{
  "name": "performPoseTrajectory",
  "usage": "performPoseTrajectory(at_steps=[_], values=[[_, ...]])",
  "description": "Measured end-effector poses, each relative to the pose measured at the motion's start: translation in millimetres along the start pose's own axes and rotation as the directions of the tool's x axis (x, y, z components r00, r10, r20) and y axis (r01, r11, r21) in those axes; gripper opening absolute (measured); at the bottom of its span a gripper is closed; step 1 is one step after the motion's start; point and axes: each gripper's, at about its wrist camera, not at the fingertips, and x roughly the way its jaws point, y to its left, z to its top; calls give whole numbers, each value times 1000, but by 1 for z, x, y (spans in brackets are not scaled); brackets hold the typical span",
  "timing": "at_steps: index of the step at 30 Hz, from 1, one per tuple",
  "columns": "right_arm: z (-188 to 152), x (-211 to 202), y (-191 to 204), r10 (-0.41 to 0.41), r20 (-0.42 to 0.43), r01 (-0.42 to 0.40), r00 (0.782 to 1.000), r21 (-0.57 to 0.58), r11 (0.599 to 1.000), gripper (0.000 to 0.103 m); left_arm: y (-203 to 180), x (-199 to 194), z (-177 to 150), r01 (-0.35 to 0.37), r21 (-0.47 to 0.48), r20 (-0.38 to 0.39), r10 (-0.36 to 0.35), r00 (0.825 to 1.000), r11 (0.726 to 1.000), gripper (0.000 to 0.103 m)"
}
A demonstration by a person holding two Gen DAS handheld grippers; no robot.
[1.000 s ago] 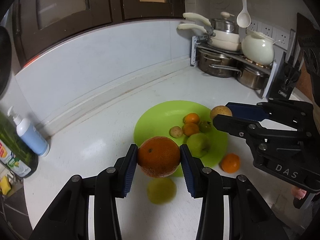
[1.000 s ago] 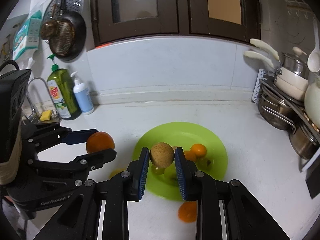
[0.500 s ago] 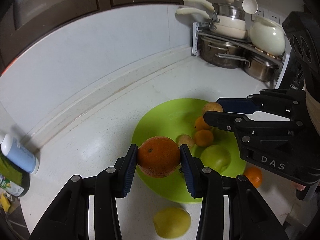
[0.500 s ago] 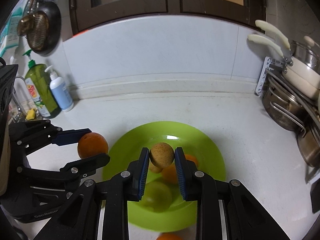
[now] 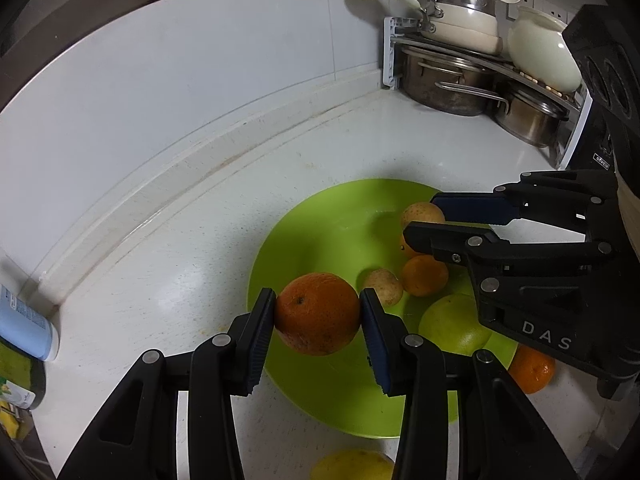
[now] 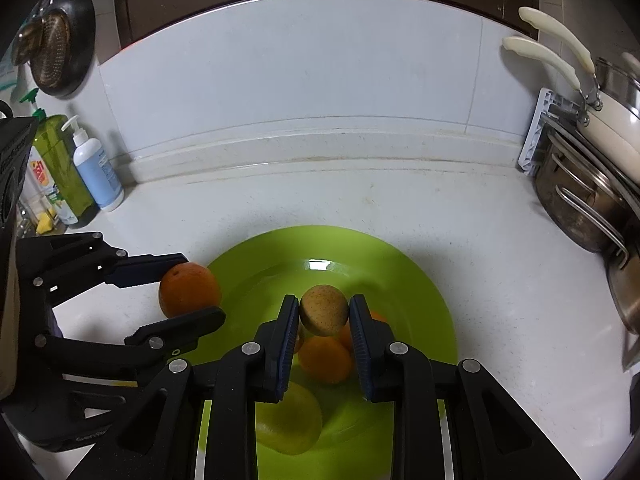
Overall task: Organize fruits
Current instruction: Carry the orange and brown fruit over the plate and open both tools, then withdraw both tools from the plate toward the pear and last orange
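Blue-white pump bottle (image 6: 96, 176): far left on the white counter (image 5: 168, 292), nearer the frame edge than a second ago.

Left gripper (image 5: 318, 314): clenched on a large orange (image 5: 318, 314), held above the plate's left rim; earlier it hung short of the plate.

Green plate (image 5: 320, 232): mid-counter, now closer and larger. On it lie a small tan fruit (image 5: 383, 286), a mandarin (image 5: 425, 275) and a green apple (image 5: 454, 324).

Yellow fruit (image 5: 352, 464): on the counter at the near edge.

Right gripper (image 6: 324, 316): clamped on a brown speckled fruit (image 6: 324, 310), lower over the plate's middle than before.

Loose mandarin (image 5: 532, 372): on the counter beside the plate's right rim.
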Motion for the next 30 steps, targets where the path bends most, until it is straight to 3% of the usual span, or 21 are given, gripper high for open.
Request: performPoseTrajectory(at_steps=[15, 30], values=[[-12, -33, 3, -11, 60, 12, 998, -5, 1000, 33, 0, -36, -14, -71, -14, 61, 72, 996, 997, 48], [-40, -106, 28, -17, 156, 18, 988, -2, 1000, 33, -7, -109, -40, -63, -82, 147, 75, 986, 995, 55]])
